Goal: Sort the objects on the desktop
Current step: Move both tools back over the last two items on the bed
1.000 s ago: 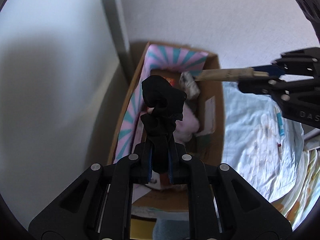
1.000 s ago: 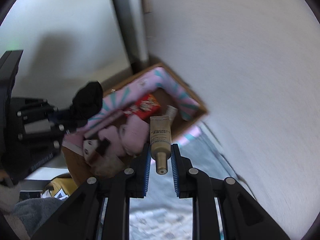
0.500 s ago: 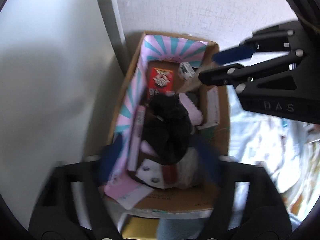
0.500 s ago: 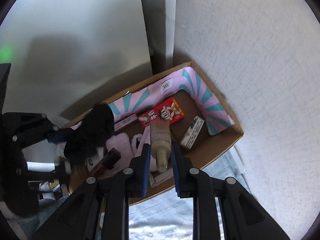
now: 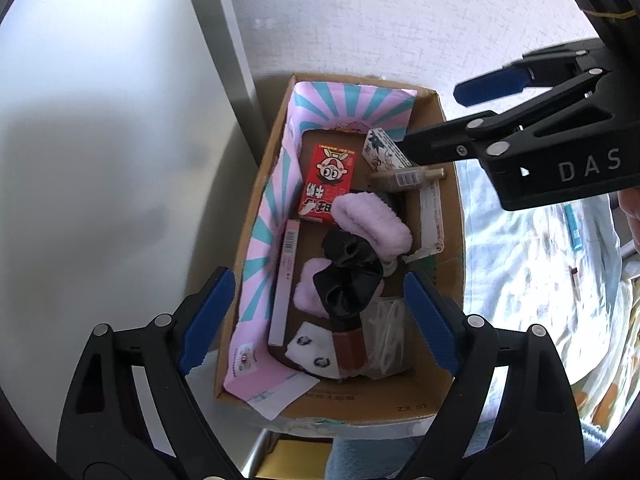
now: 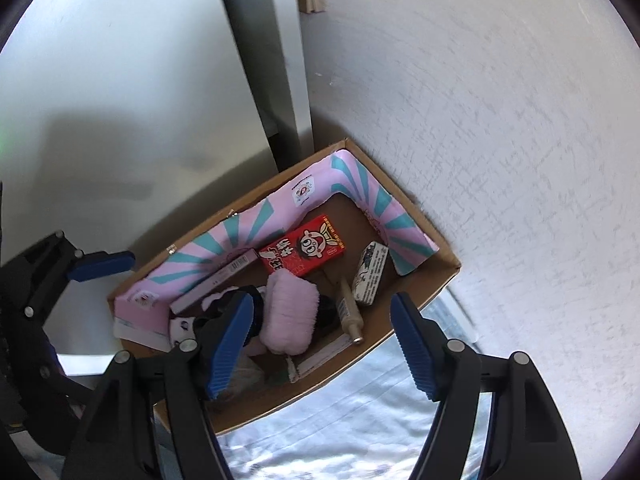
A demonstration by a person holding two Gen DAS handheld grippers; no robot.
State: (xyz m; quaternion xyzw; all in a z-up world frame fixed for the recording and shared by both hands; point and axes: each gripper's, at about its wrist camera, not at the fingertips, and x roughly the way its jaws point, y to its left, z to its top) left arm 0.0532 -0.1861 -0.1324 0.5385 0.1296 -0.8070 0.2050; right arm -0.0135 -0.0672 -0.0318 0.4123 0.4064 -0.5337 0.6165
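An open cardboard box (image 5: 360, 400) (image 6: 320, 392) with a pink and teal liner holds the sorted items. A black scrunchie (image 5: 350, 276) lies loose in it on pink fluff, below my left gripper (image 5: 318, 280), which is open and holds nothing. A beige tube (image 5: 404, 178) (image 6: 348, 304) lies free on the box floor near the right wall. Above it, the jaws of my right gripper (image 6: 322, 300) (image 5: 432, 120) are opening with nothing pressed between them. In the right wrist view one blue pad (image 6: 100, 264) of the left gripper shows at the left.
Also in the box are a red snack carton (image 5: 328, 180) (image 6: 304, 250), a pink fluffy band (image 5: 372, 220) (image 6: 290, 312), a small printed white box (image 5: 382, 150) (image 6: 370, 272) and a slim pink box (image 5: 286, 280). Pale cloth (image 5: 520, 260) lies to the right. A grey post (image 5: 224, 60) and white wall stand behind.
My left gripper opened and the black scrunchie dropped into the box. My right gripper moved over the box and opened, and the beige tube now lies inside.
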